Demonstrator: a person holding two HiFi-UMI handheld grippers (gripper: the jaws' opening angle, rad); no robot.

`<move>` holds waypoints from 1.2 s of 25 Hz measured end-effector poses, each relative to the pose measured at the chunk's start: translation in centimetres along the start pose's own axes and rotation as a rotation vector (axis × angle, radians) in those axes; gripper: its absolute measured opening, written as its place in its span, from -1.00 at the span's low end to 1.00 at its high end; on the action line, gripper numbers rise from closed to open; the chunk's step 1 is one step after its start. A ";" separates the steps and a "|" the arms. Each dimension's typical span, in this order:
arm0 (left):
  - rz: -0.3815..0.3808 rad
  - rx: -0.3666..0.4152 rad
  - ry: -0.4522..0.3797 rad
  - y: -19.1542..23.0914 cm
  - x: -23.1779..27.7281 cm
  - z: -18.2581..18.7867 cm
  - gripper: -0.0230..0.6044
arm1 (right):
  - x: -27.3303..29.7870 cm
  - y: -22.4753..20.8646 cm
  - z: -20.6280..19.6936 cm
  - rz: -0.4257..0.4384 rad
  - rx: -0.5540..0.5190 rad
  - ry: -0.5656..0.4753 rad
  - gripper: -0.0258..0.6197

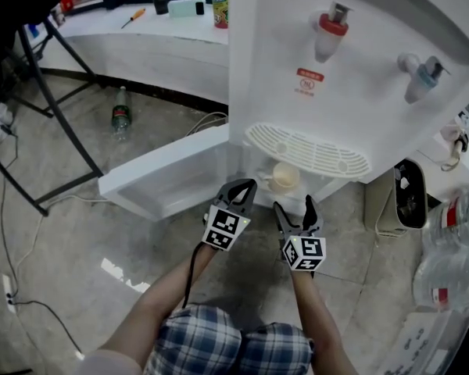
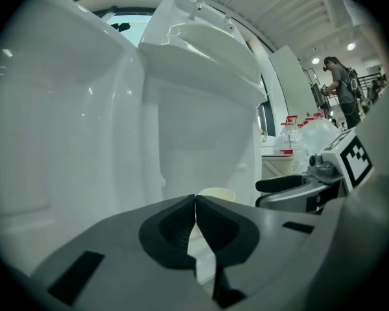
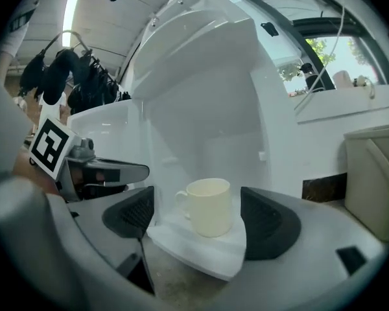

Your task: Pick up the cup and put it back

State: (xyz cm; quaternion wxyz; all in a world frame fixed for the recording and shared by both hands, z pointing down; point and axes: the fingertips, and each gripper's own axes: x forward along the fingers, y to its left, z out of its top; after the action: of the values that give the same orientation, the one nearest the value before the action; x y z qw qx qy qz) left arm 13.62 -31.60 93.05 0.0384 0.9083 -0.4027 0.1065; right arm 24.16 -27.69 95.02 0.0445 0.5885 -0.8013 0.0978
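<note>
Cup: the cup (image 1: 285,176) stands upright in the open lower compartment of the white water dispenser (image 1: 359,69), at the lower middle of the head view. It sits on a white ledge (image 3: 201,251).
Right gripper: the right gripper (image 1: 295,208) has its jaws spread wide. In its own view (image 3: 201,220) the cup (image 3: 209,206) sits between the two pads with a gap on each side, touching neither.
Left gripper: the left gripper (image 1: 245,187) has its jaws pressed together tip to tip with nothing pinched (image 2: 196,203). It is just beside the right gripper, in front of the compartment.
Edges: the compartment door (image 1: 160,180) is swung open toward the left of the frame. The drip tray (image 1: 309,151) overhangs the cup from above.
Open room: bare floor (image 1: 78,233) lies at lower left. Water jugs (image 1: 453,248) crowd the right edge.
Only in the right gripper view: the cup's handle, turned to the left of the frame, and the ledge's near corner.
Only in the left gripper view: a person (image 2: 340,89) far off at upper right.
Hard to make out: in the head view the drip tray covers part of the cup. In the left gripper view only the cup's rim (image 2: 217,194) shows above the closed jaws.
</note>
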 end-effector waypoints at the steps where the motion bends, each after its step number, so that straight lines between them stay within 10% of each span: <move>1: -0.001 0.005 0.001 -0.1 0.2 -0.1 -0.84 | 0.5 0.2 -0.2 0.004 -0.012 0.004 0.40; 30: -0.008 -0.027 0.008 0.1 -0.1 -2.1 -0.84 | 9.2 -2.1 -4.3 -0.111 -0.044 0.119 0.37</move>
State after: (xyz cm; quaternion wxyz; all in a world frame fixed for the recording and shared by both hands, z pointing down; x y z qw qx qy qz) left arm 13.19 -31.28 95.13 0.0527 0.9089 -0.4002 0.1043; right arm 23.17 -35.97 101.15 0.1101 0.6240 -0.7654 0.1123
